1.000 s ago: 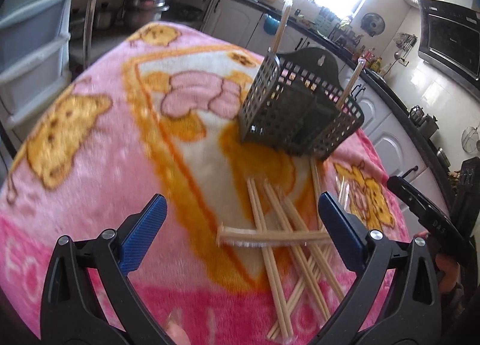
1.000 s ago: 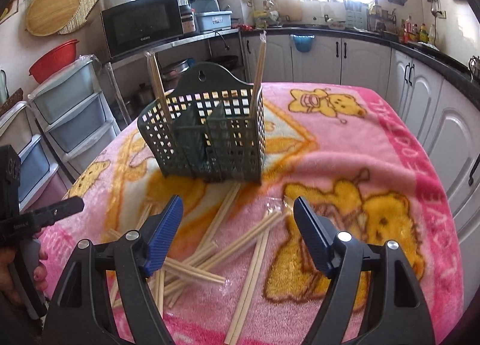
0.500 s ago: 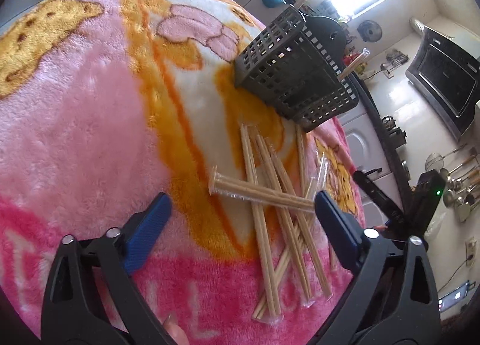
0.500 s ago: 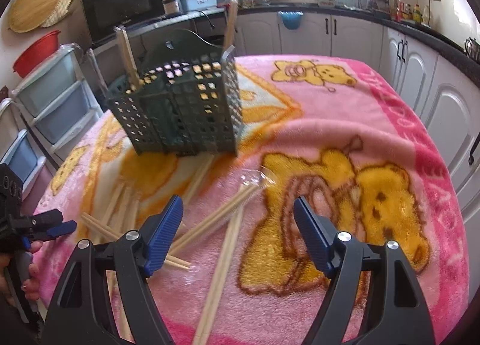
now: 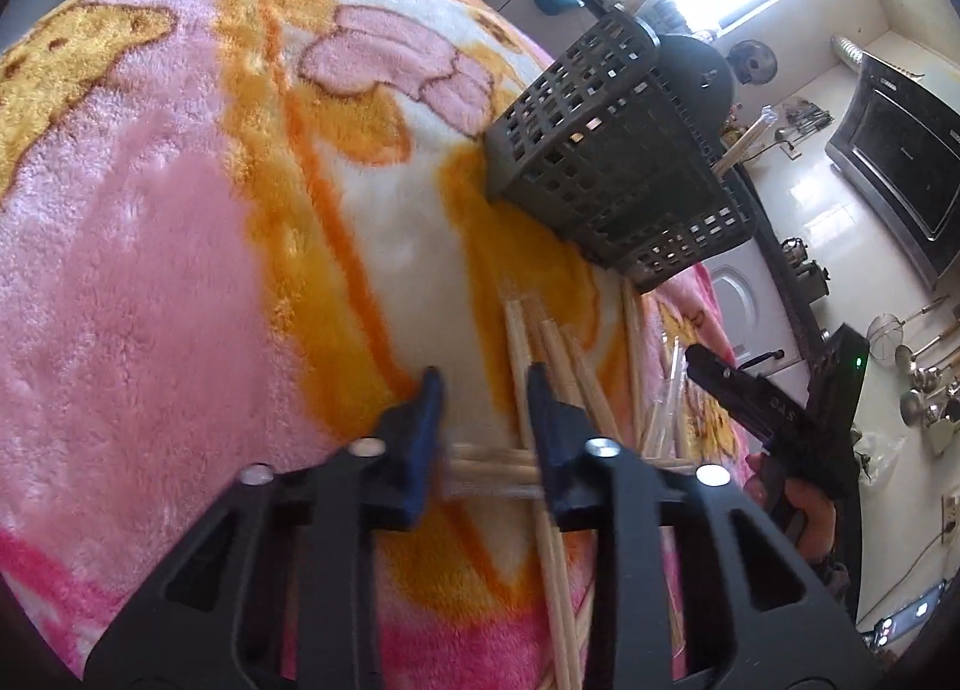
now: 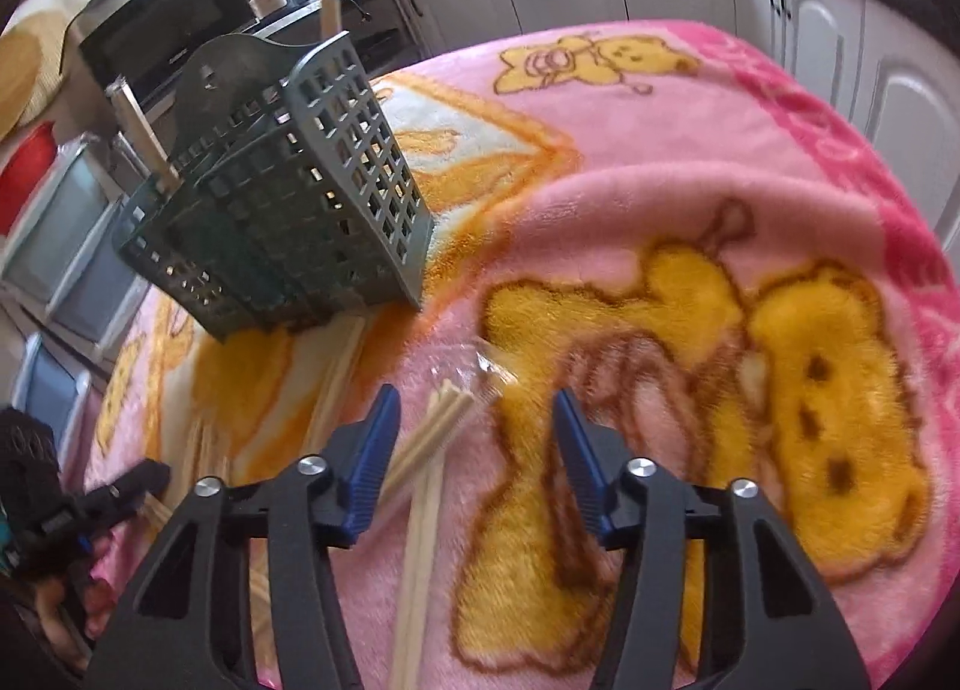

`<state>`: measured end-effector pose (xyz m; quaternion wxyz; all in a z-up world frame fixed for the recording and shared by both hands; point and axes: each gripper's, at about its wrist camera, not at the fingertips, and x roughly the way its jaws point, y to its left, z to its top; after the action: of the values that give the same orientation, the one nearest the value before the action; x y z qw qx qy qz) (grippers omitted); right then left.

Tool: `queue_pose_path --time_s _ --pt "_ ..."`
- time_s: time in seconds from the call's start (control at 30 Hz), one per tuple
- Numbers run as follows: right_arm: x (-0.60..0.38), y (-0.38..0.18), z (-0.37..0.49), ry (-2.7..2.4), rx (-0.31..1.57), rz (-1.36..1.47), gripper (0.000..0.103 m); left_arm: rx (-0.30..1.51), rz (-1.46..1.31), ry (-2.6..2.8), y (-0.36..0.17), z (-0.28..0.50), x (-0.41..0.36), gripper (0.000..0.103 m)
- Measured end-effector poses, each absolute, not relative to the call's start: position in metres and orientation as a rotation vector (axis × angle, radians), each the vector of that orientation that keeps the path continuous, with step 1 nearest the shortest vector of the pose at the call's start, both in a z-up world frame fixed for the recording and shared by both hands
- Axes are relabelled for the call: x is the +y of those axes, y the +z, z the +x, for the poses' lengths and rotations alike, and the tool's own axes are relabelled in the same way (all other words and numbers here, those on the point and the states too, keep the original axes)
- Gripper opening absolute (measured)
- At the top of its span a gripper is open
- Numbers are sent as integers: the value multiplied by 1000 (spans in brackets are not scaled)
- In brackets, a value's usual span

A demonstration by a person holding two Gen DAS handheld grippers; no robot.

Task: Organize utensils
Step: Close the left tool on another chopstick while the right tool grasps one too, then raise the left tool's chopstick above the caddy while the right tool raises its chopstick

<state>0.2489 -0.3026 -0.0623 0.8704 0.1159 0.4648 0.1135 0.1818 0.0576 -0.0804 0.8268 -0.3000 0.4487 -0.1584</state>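
A loose heap of pale wooden chopsticks (image 5: 543,366), some in clear plastic sleeves, lies on a fluffy pink blanket printed with yellow bears (image 5: 180,282), just in front of a dark grey-green plastic lattice utensil basket (image 5: 606,162) that stands near the middle of the blanket and already has a few chopsticks upright in it. The left gripper (image 5: 483,390), black-framed with blue pads, is low over the near end of the heap, its jaws closing with only a narrow gap between them; a crosswise sleeved pair of chopsticks (image 5: 492,465) spans that gap, though blur makes it impossible to tell whether the pads press on it. The right gripper (image 6: 477,414), of the same make, hangs over the other side of the heap with its jaws about half apart and closing; the upper ends of a sleeved chopstick pair (image 6: 447,405) lie between the blue pads (image 6: 375,450) without touching either.
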Motion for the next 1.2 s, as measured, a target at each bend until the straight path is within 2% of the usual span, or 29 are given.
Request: queue_pose_path --time_s 0.17,0.27,0.33,0.37,0.43,1.2 --pt "-299 -68 262 215 988 244 40 950 -653 -337 -85 177 62 5" --pt "-297 -69 268 205 982 224 25 939 -655 -350 -85 174 64 2" --pt "-296 -68 270 206 977 219 19 925 -649 -359 -82 172 65 1" --pt "-295 -67 270 216 971 214 11 914 -646 -366 -79 173 65 1" --pt "-292 -63 269 209 951 190 7 896 -629 -376 -72 174 64 1" --pt "-279 37 223 287 651 41 5 675 -412 -494 36 197 35 0"
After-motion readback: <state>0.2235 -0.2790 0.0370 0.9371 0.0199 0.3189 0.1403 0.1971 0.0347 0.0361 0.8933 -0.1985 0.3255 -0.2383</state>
